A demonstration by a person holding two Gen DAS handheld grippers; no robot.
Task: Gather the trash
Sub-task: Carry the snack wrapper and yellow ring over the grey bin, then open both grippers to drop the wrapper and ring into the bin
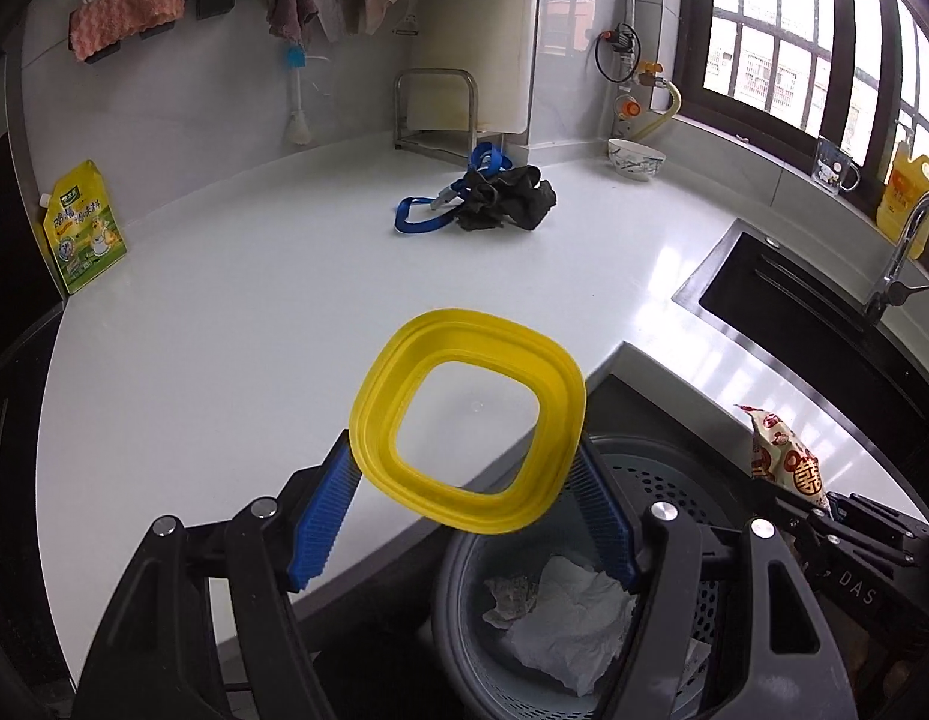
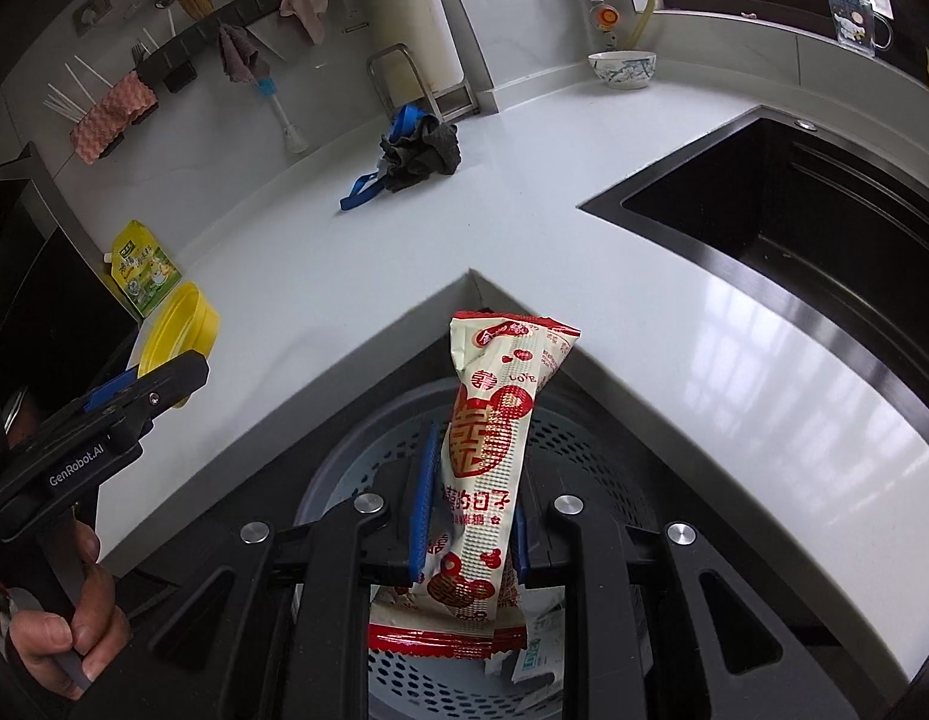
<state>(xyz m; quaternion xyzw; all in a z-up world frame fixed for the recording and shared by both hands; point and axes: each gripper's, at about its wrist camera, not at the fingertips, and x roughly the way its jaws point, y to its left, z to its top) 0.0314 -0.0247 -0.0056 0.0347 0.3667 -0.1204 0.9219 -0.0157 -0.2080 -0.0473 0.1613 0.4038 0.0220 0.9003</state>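
Yellow lid [image 1: 468,420] clenched in my left gripper [image 1: 464,516] at counter [image 1: 224,330] edge, beside bin [image 1: 674,480] — red-and-cream wrapper [image 2: 494,450] pinched in my right gripper [image 2: 467,516], hanging over bin. Two pieces in hand, neither dropped yet. Crumpled paper [image 1: 572,618] already in bin. One dark rag [image 1: 506,198] with blue strap left on counter.

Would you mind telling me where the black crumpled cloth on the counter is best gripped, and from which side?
Grip the black cloth on its raised crumpled bulk at the right end, coming down from above. That end stands proud of the counter and lies clear of the blue strap, which tangles with the left end.
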